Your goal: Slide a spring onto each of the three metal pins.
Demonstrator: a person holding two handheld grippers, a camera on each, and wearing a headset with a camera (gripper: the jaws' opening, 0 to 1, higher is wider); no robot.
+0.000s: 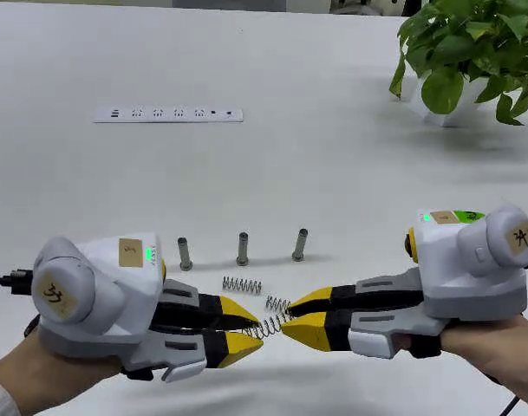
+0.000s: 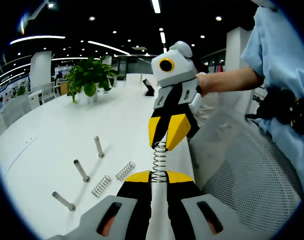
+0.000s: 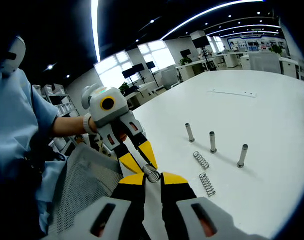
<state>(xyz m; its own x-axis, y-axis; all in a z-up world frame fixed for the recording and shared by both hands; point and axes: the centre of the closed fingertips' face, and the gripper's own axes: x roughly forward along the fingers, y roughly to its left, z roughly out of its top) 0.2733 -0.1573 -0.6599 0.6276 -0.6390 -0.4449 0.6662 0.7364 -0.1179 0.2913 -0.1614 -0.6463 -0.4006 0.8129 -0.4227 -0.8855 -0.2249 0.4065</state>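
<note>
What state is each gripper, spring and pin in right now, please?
Held spring: off the table, spanning both grippers.
Left gripper: shut on held spring.
Right gripper: shut on held spring.
Left loose spring: lying on table.
Right loose spring: lying on table.
Left pin: upright, bare.
Middle pin: upright, bare.
Right pin: upright, bare.

My head view is bright and even, lit from overhead. The white tabletop (image 1: 333, 156) is nearly washed out, and the pins (image 1: 243, 249) throw only faint, soft shadows. Both gripper views bend hard at their edges, and the ceiling strips (image 2: 155, 6) glare against a dark ceiling. Everything I see stays reasonably sharp.
</note>
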